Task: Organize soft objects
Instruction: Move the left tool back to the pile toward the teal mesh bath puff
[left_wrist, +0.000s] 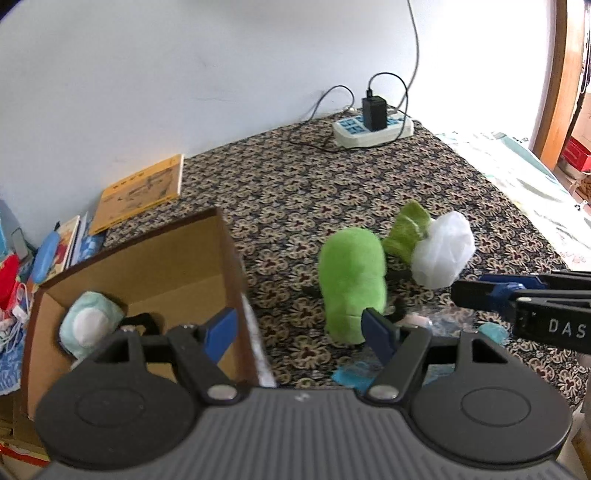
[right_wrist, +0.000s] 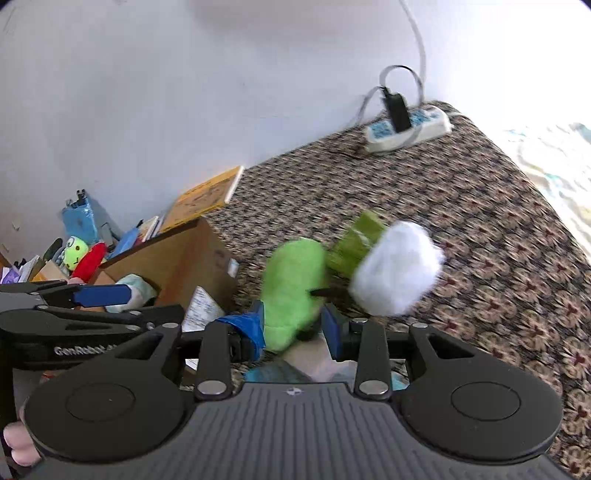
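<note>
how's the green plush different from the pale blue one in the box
The green plush is bright green all over; the pale blue plush is light mint-blue with a white round patch.
The green plush lies out on the patterned cover; the pale blue plush sits inside the cardboard box.
The green plush shows whole, beside a white puff; the pale blue plush is partly hidden by the left gripper.
Both look soft and stuffed.
</note>
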